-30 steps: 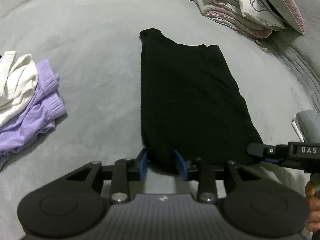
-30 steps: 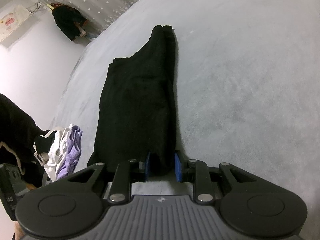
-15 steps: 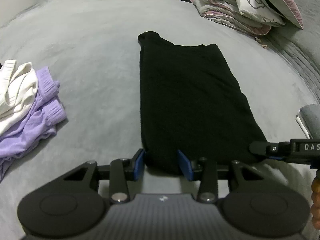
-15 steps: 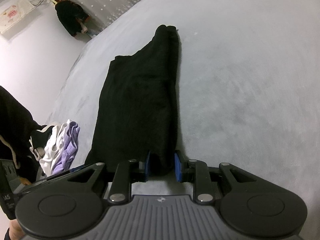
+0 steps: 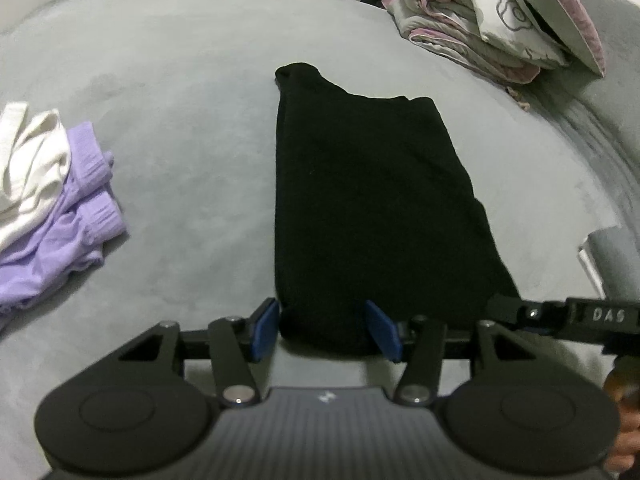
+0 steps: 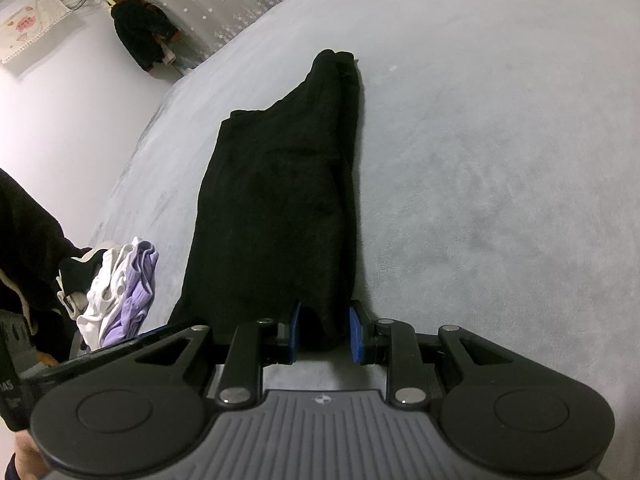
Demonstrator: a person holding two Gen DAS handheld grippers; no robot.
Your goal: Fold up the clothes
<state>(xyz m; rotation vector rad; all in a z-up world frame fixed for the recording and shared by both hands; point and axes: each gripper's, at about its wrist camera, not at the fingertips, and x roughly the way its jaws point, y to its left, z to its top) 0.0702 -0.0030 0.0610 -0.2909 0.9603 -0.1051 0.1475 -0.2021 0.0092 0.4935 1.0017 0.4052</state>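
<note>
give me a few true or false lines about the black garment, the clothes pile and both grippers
1. The black garment lies flat on the grey bed. True.
2. The purple clothes rest on the black garment. False: they lie apart, with bare bed between.
3. The right gripper has the garment's near edge between its fingers. True.
4. The left gripper is lifted clear of the garment. False: its opening fingers flank the near edge.

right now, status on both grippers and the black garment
Left gripper opening, black garment hem between its pads. Right gripper shut on the hem's other corner. Garment flat on the bed. Purple and white clothes lie clear.
</note>
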